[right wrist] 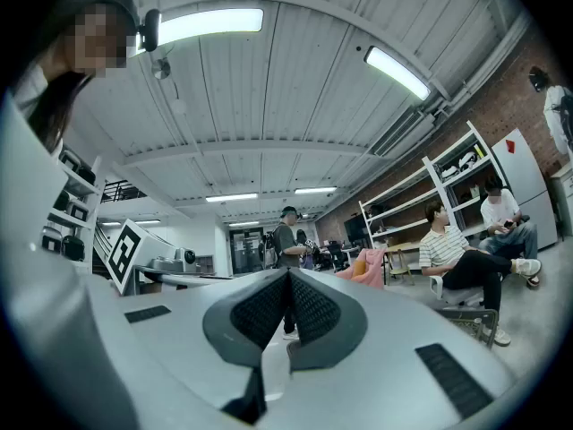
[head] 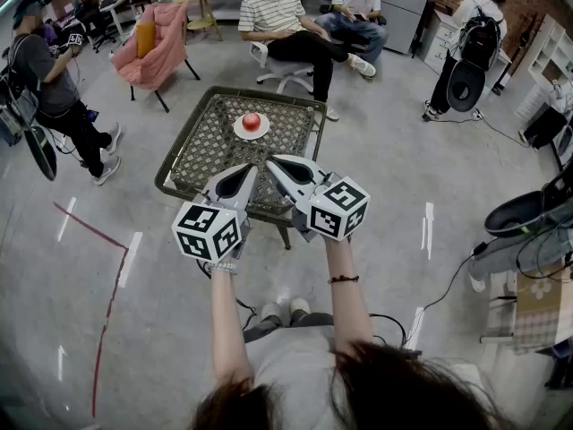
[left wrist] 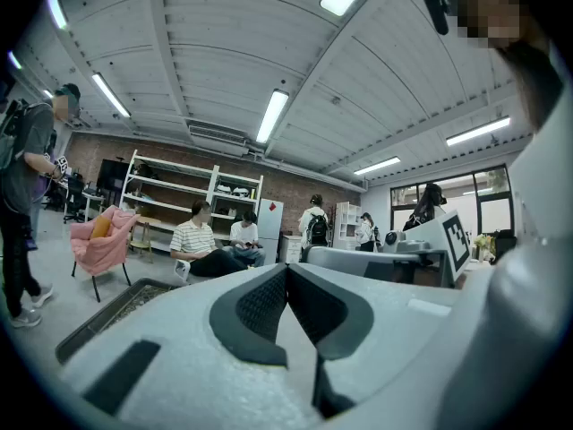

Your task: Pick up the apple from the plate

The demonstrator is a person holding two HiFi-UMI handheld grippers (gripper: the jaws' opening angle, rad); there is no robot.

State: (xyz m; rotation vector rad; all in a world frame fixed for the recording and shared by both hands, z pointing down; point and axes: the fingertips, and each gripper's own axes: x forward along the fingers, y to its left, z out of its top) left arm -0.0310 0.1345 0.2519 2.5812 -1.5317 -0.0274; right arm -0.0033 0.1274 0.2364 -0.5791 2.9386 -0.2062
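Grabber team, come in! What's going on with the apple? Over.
Both shut, empty: left gripper, right gripper, short of the apple. It sits untouched on the plate, on the wicker table. Nothing in the way.

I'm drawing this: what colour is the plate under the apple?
White. The plate shows best in the head view.
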